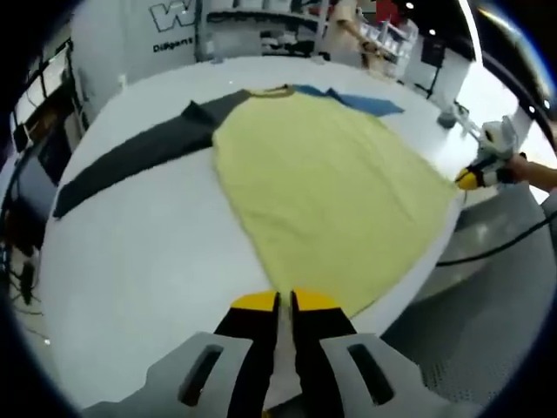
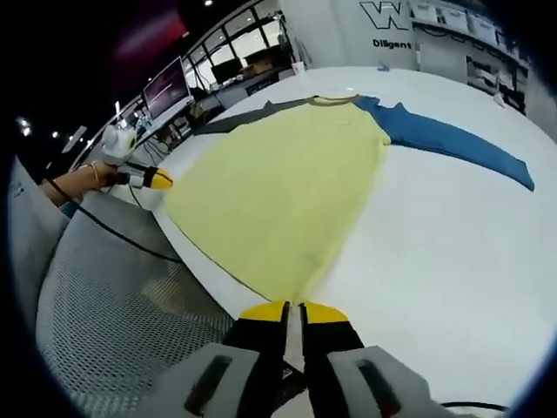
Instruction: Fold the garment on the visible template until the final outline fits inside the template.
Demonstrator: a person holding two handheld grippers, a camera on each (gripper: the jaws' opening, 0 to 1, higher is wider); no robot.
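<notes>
A garment with a yellow body (image 1: pixel 322 183), a dark grey sleeve (image 1: pixel 139 157) and a blue sleeve (image 1: pixel 365 103) lies spread flat on a white table (image 1: pixel 148 261). My left gripper (image 1: pixel 285 301) has its jaws together at one hem corner near the table edge. In the right gripper view the same yellow body (image 2: pixel 278 183) runs away from my right gripper (image 2: pixel 293 310), which is shut on the other hem corner. The blue sleeve (image 2: pixel 452 139) lies out to the right there. Each gripper also appears in the other's view, the right gripper (image 1: pixel 479 177) and the left gripper (image 2: pixel 150 179).
The table edge (image 2: pixel 209 270) curves close to both grippers, with grey perforated flooring (image 2: pixel 104 313) below and a black cable (image 1: pixel 496 248) trailing off it. A person (image 1: pixel 348 26) stands behind the table. Monitors (image 2: pixel 165 87) and shelving line the far side.
</notes>
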